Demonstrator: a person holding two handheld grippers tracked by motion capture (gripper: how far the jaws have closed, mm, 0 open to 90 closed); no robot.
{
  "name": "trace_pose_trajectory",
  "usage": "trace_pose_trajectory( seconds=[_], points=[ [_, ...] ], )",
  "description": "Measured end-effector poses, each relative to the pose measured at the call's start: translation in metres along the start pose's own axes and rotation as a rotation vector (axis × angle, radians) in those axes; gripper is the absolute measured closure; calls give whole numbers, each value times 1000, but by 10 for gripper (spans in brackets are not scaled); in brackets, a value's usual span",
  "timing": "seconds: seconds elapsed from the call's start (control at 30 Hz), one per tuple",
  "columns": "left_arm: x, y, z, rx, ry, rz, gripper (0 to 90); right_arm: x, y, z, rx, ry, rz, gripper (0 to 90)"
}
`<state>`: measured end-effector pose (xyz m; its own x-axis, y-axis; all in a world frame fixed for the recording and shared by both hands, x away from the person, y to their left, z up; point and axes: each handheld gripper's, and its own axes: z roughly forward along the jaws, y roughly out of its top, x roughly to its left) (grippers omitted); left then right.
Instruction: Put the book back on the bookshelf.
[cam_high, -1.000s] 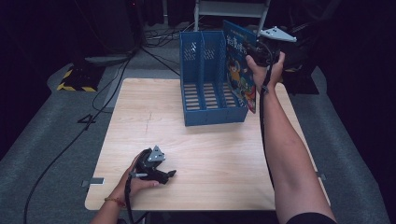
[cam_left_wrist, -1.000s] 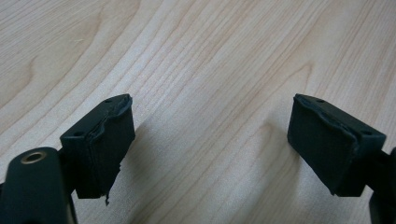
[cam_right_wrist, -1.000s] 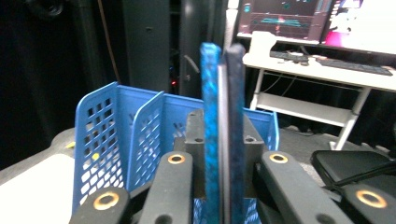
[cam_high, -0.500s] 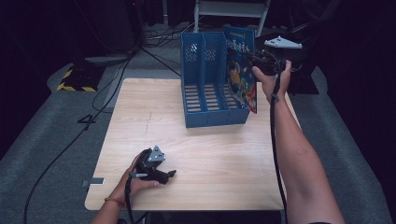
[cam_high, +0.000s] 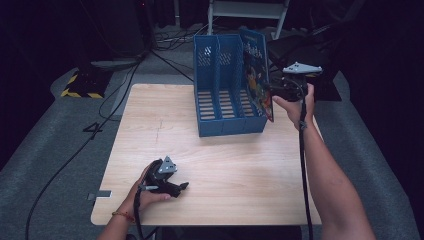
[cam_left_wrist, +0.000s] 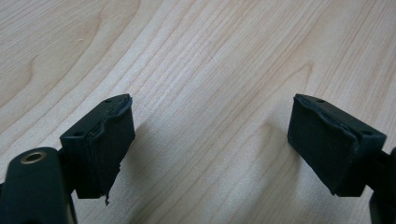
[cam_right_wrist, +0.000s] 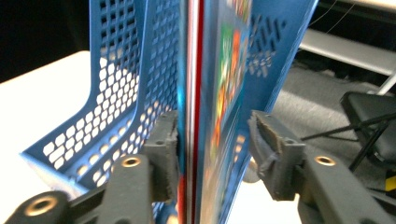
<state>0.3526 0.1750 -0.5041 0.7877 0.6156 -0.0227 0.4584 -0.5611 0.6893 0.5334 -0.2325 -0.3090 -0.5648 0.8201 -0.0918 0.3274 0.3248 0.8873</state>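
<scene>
High view looks down over the table (cam_high: 210, 150); gripper views sit close, one facing its wood.

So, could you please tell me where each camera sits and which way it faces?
High view: above the near edge, facing forward-down on the pale wooden table; both forearms show.
Left gripper view: on the left hand-held gripper, facing bare tabletop.
Right gripper view: on the right hand-held gripper, jaws astride the colourful picture book.
Shared: the blue perforated plastic file rack, book.
</scene>
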Motion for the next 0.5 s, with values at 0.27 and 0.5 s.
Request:
trace_pose_trajectory(
  seconds=[0.27, 0.5],
  points=[
    [0, 0, 0, 0, 0, 0, 156, 4, -5, 7, 78, 12, -41, 503],
    [0, 0, 0, 0, 0, 0, 156, 12, 0, 11, 119, -65, -77, 720]
  ],
)
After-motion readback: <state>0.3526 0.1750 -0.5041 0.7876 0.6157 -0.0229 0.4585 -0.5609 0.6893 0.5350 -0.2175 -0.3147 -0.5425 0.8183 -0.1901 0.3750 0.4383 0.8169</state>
